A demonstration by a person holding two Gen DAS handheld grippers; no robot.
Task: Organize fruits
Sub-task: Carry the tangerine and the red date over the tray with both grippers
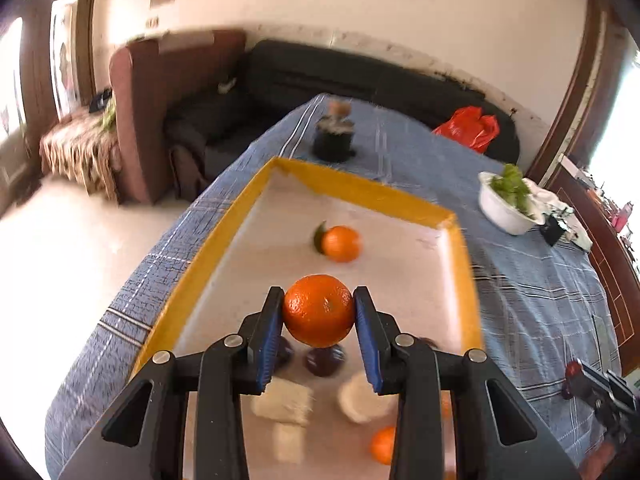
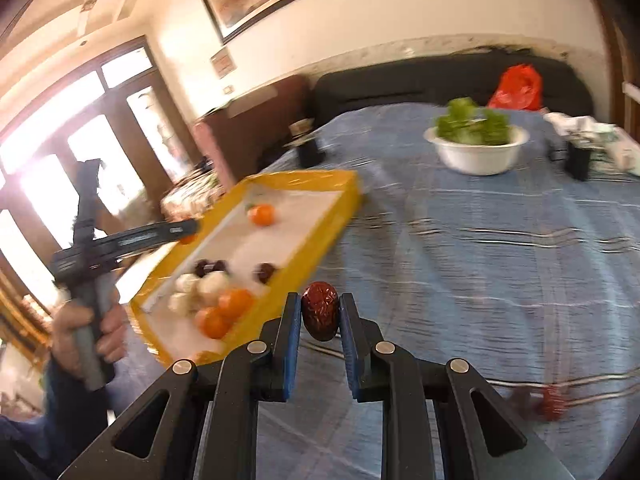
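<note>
My left gripper (image 1: 319,310) is shut on an orange (image 1: 319,312), held above the yellow-rimmed tray (image 1: 224,236). In the tray lie another orange with a leaf (image 1: 340,243), dark red dates (image 1: 324,360), pale pieces (image 1: 284,400) and one more orange (image 1: 382,444). My right gripper (image 2: 319,316) is shut on a red date (image 2: 319,314), held above the blue cloth just right of the tray (image 2: 312,248). The left gripper (image 2: 176,230) shows over the tray's left side. A loose date (image 2: 554,400) lies on the cloth at lower right.
A white bowl of greens (image 2: 476,152) stands at the back of the blue-clothed table (image 2: 480,260), also seen in the left view (image 1: 506,204). A dark pot (image 1: 334,140) sits beyond the tray. A red bag (image 1: 472,126) lies on the black sofa.
</note>
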